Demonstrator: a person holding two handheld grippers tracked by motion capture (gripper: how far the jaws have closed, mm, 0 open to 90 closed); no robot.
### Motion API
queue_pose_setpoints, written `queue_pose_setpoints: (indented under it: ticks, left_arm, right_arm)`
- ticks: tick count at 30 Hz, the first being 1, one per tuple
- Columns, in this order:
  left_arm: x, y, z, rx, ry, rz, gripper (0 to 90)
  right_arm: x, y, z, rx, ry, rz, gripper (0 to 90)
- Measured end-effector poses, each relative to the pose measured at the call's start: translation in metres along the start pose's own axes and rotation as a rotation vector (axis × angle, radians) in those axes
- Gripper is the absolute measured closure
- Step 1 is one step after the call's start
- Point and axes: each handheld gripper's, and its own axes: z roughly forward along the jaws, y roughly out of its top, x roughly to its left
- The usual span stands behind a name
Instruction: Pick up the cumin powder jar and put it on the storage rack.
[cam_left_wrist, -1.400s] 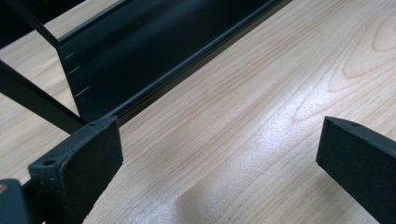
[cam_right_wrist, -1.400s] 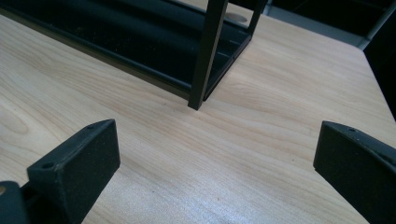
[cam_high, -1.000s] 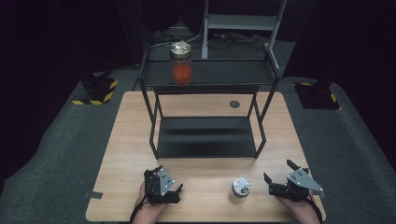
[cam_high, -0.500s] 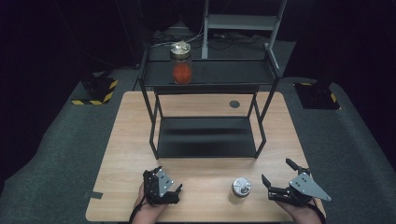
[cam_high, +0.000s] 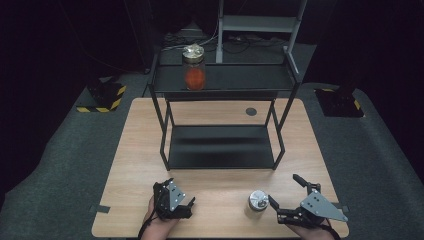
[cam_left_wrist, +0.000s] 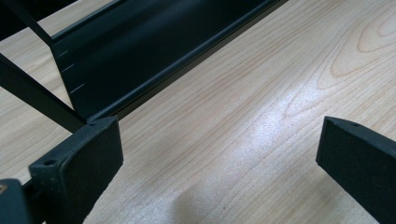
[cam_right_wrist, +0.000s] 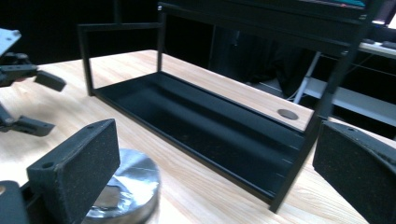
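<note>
A small jar with a silver lid (cam_high: 258, 200) stands on the wooden table (cam_high: 220, 115) near its front edge. My right gripper (cam_high: 285, 190) lies just right of it, open, with its jaws pointing forward and left. In the right gripper view the silver lid (cam_right_wrist: 123, 189) sits low beside the left jaw, not between the jaws of the right gripper (cam_right_wrist: 215, 172). My left gripper (cam_high: 181, 191) rests at the front left, open over bare wood, as the left gripper (cam_left_wrist: 219, 154) view confirms. A glass jar with orange contents (cam_high: 194, 71) stands on the top shelf of the black rack (cam_high: 220, 79).
The black rack's low shelf (cam_high: 222, 147) spans the table's middle, with thin legs (cam_high: 161, 130) at its corners. A round dark grommet (cam_high: 251, 111) sits in the table behind it. Dark carpet and yellow-black striped bases (cam_high: 102, 97) surround the table.
My right gripper has drifted slightly back toward the person and turned a little toward the small jar. The left gripper has barely moved.
</note>
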Motion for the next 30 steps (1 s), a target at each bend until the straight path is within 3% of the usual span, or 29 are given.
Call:
queue_pose_setpoints:
  ticks: [12,30]
  left_arm:
    - [0.000,0.000,0.000,-0.001,-0.003,0.010,0.9]
    - [0.002,0.001,0.001,0.001,-0.011,0.007,0.9]
  right_arm:
    - [0.000,-0.002,0.006,-0.004,0.087,0.040,0.0]
    - [0.001,-0.021,0.020,0.034,0.157,0.073,0.0]
